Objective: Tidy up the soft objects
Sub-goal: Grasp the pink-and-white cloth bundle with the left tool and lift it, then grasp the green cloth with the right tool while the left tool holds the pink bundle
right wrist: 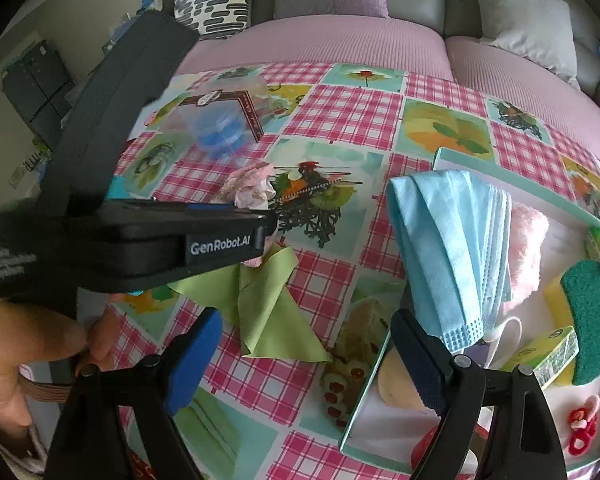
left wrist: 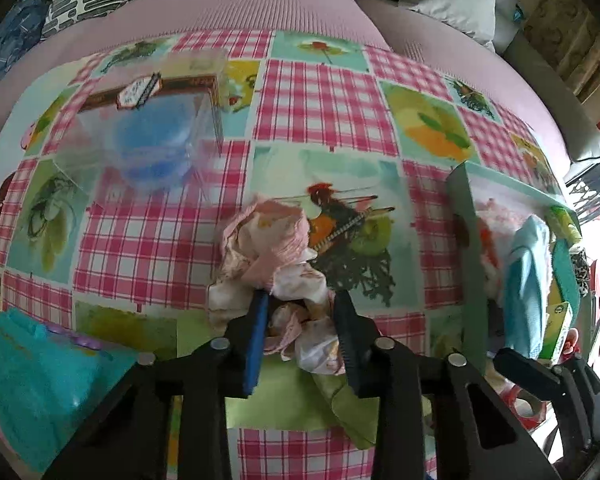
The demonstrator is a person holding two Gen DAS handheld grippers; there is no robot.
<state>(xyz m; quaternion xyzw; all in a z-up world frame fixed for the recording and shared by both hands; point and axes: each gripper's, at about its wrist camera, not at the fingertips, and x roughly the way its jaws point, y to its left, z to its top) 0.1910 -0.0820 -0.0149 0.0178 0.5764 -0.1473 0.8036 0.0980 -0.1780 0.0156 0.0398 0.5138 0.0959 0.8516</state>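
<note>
A crumpled pink-and-white floral cloth [left wrist: 268,248] lies mid-table on the checked tablecloth. My left gripper [left wrist: 300,300] points down on its near end, with both pads pressed into the folds. In the right wrist view the same left gripper [right wrist: 270,226] reaches in from the left onto the floral cloth [right wrist: 252,188]. My right gripper [right wrist: 308,360] hangs open over the table beside a teal-rimmed box [right wrist: 520,184], nothing between its fingers. A light blue face mask [right wrist: 452,248] drapes over that box's near wall. A green cloth [right wrist: 268,304] lies flat just below the floral one.
The box also holds a pink fluffy item [right wrist: 528,248], a green-and-yellow sponge [right wrist: 588,320] and tissue packs [right wrist: 540,352]. A clear plastic case with something blue inside [left wrist: 152,132] stands far left. A teal towel [left wrist: 32,380] lies near left. A sofa runs behind the table.
</note>
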